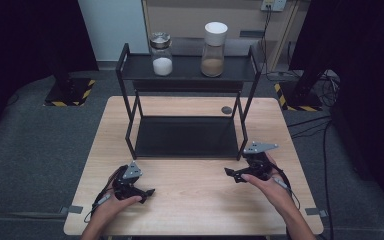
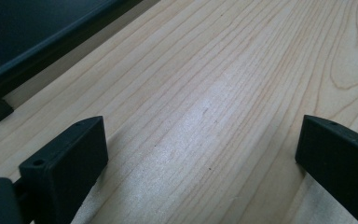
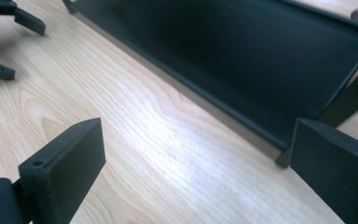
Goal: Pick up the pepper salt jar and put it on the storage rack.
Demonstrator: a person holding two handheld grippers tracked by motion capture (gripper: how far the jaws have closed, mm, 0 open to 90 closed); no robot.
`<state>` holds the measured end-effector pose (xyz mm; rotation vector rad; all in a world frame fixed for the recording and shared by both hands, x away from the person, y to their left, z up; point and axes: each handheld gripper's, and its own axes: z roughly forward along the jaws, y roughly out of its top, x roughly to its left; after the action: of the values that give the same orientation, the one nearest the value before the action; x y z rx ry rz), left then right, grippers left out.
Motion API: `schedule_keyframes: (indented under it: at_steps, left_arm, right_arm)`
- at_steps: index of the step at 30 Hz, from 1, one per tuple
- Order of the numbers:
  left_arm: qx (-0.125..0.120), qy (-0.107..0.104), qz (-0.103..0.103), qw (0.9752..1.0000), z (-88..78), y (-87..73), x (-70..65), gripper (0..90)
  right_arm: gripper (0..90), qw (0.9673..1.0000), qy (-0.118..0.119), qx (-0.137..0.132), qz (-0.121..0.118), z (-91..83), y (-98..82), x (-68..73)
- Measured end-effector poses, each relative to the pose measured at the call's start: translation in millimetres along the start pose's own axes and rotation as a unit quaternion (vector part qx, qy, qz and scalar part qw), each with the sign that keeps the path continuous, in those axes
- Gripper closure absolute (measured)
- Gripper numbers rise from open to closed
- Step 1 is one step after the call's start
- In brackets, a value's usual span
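A black two-tier rack (image 1: 130,107) stands at the back of the wooden table (image 1: 195,205). On its top shelf are a glass jar of white powder (image 1: 162,55) with a metal lid and a taller jar of brown powder (image 1: 213,50) with a white lid. The lower shelf (image 1: 185,136) is bare. My left gripper (image 1: 149,192) rests low over the table at the front left, open, with only wood between its jaws (image 2: 203,135). My right gripper (image 1: 229,173) is at the front right near the rack's right leg, open and holding nothing (image 3: 196,140).
A small dark round disc (image 1: 226,110) lies on the table behind the rack's right side. The rack's lower tray edge (image 3: 205,100) runs close in front of the right gripper. The left gripper (image 3: 21,46) appears at that view's top left. Cables trail on the floor at right.
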<state>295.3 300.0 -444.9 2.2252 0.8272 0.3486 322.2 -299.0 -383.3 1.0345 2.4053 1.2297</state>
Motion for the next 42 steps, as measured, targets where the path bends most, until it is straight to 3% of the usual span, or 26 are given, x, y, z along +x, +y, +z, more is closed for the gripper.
schedule_keyframes:
  at_steps: [12, 25, 30, 37, 42]
  left_arm:
    - [0.0, 0.0, 0.0, 1.0, 0.0, 0.0, 0.0, 1.1]
    - [0.0, 0.0, 0.0, 1.0, 0.0, 0.0, 0.0, 1.1]
    - [0.0, 0.0, 0.0, 1.0, 0.0, 0.0, 0.0, 1.1]
    - [0.0, 0.0, 0.0, 1.0, 0.0, 0.1, 0.1, 1.1]
    - [0.0, 0.0, 0.0, 1.0, 0.0, 0.1, 0.1, 1.1]
  right_arm:
    - [4.2, 0.9992, -0.006, 0.022, 0.034, 11.9, -38.4, -3.0]
    - [3.8, 0.9984, -0.009, 0.044, 0.033, 25.3, -55.7, 4.2]
    - [2.4, 0.9989, -0.019, 0.038, 0.021, 26.5, -60.8, 10.6]
    - [0.9, 0.9974, -0.045, 0.052, -0.021, 31.7, -58.0, 26.8]
    - [0.8, 0.9974, -0.045, 0.052, -0.022, 31.8, -57.8, 27.2]
